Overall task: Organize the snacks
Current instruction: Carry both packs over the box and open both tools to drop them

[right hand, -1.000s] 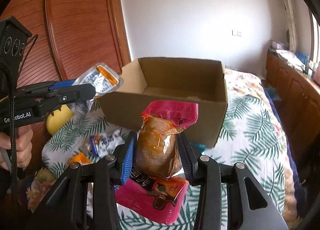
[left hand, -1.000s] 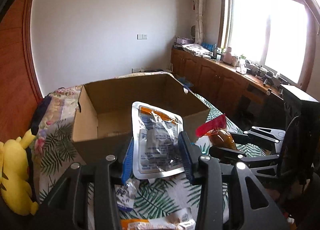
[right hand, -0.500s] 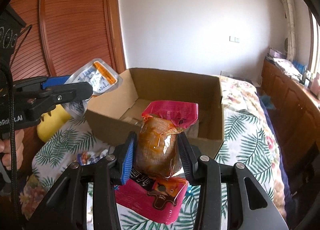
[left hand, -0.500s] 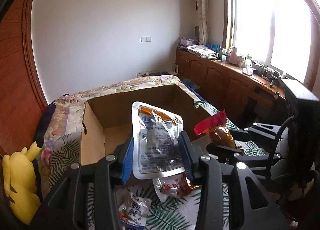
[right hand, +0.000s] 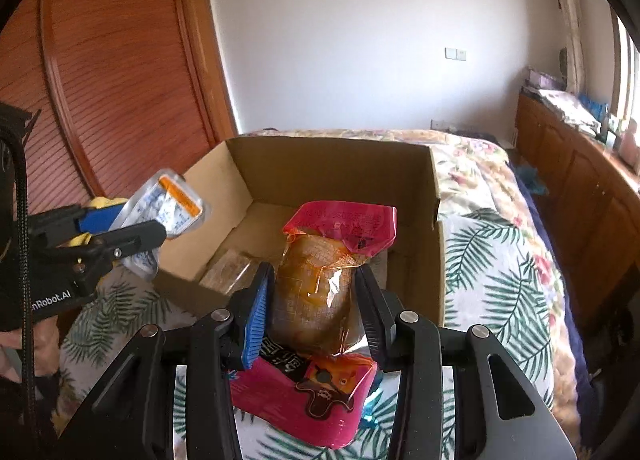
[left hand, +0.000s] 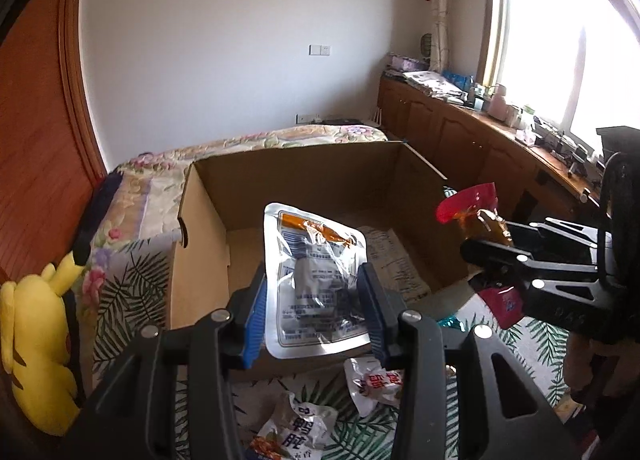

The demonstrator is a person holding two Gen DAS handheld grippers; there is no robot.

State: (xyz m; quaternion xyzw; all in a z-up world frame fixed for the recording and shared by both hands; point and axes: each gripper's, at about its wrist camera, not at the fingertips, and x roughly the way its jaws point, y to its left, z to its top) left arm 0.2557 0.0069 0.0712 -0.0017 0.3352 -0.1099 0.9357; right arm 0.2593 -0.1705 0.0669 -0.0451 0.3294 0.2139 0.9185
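An open cardboard box (left hand: pixel 208 227) stands on the bed; it also shows in the right wrist view (right hand: pixel 436 260). My left gripper (left hand: pixel 314 300) is shut on a silver snack pouch (left hand: pixel 316 272) with an orange stripe, held over the box's near wall. The pouch also shows in the right wrist view (right hand: pixel 168 207). My right gripper (right hand: pixel 314 300) is shut on a red-topped brown snack bag (right hand: pixel 324 272), held over the box's near edge. That bag shows in the left wrist view (left hand: pixel 476 215) at the box's right side. A flat packet (right hand: pixel 232 272) lies inside the box.
Loose snack packets (left hand: pixel 296 424) (left hand: pixel 376 384) lie on the leaf-print bedspread (right hand: pixel 492 272) in front of the box. A yellow plush toy (left hand: pixel 36 344) sits at the left. Wooden cabinets (left hand: pixel 460 139) run along the right under the window. A wooden door (right hand: pixel 112 71) is at left.
Both grippers have risen and moved forward with their snacks, from in front of the box to over its near edge. The inside of the box has come into view.
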